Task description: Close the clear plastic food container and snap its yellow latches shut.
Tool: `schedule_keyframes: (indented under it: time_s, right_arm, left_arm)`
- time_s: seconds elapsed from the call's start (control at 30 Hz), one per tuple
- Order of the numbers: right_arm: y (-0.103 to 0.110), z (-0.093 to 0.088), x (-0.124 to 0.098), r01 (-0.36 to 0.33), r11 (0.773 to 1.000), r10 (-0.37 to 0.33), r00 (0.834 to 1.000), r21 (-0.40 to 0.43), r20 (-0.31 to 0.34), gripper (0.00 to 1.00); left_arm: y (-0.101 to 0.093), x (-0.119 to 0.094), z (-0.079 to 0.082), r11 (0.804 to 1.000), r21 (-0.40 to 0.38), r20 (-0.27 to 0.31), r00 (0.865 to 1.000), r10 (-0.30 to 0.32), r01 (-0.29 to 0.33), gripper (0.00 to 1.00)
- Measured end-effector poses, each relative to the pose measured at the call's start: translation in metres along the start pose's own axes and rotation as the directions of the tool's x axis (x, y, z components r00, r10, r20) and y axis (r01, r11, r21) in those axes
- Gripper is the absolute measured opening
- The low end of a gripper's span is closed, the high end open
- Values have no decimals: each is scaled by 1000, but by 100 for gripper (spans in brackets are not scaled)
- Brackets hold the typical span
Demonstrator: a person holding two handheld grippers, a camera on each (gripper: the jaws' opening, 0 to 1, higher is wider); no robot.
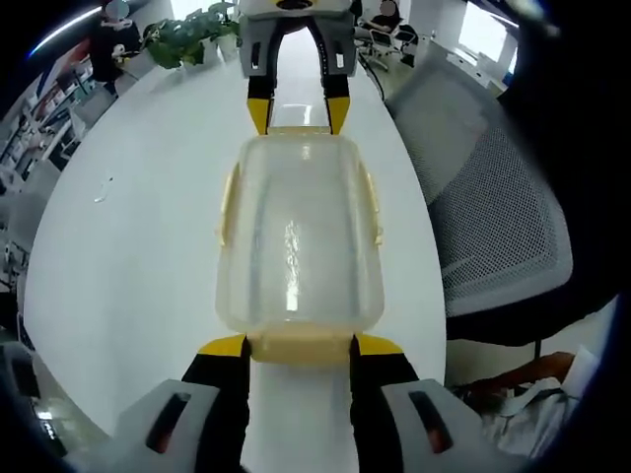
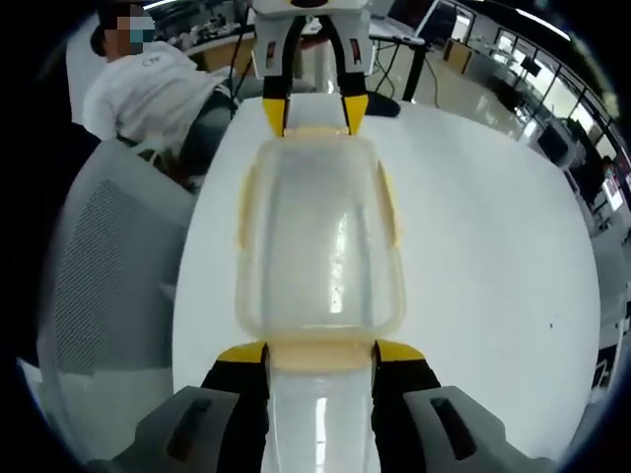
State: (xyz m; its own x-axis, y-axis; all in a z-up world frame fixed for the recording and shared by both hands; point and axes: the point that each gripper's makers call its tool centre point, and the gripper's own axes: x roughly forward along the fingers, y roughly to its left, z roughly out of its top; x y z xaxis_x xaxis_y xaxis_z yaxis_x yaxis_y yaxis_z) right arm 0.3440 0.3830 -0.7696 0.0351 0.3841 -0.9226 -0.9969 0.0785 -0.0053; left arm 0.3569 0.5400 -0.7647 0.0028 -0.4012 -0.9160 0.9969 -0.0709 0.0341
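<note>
A clear container (image 1: 301, 236) sits on a white tabletop (image 1: 138, 246) with its lid already on, flanked end to end by two handheld grippers. In the left gripper view, the left gripper (image 1: 299, 347) has its yellow-tipped jaws spread at the near end latch (image 1: 301, 349), one tip at each corner, while the right gripper (image 1: 298, 116) meets the far end from the opposite side. The right gripper view mirrors this: the right gripper (image 2: 320, 357) straddles its own end latch (image 2: 320, 355) with jaws apart, and the left gripper (image 2: 315, 116) stands at the other end. Neither pair is pinching anything; the tips appear to rest against or just beside the end flaps.

The closing step looks done, since the lid lies flat over the box. The latching seems partly pending. The long side latches (image 1: 229, 202) lie close along the walls and may be down, though that cannot be confirmed. The two end latches look pale and flared outward, so they are probably still to be pressed home, likely the step in hand.

The container appears empty: only glare and the tabletop show through its walls. A mesh chair (image 1: 493, 207) stands beside the tabletop, a plant (image 1: 192, 34) at its far end, and a seated person (image 2: 148, 84) is nearby.
</note>
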Motion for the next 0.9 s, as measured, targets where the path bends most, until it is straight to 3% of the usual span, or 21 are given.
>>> schedule_keyframes:
  time_s: [0.9]
  right_arm:
    - [-1,-43,-21,19,1000,-19,1000,8,-16,40]
  left_arm:
    - [3,17,43,1000,11,18,1000,21,-21,38]
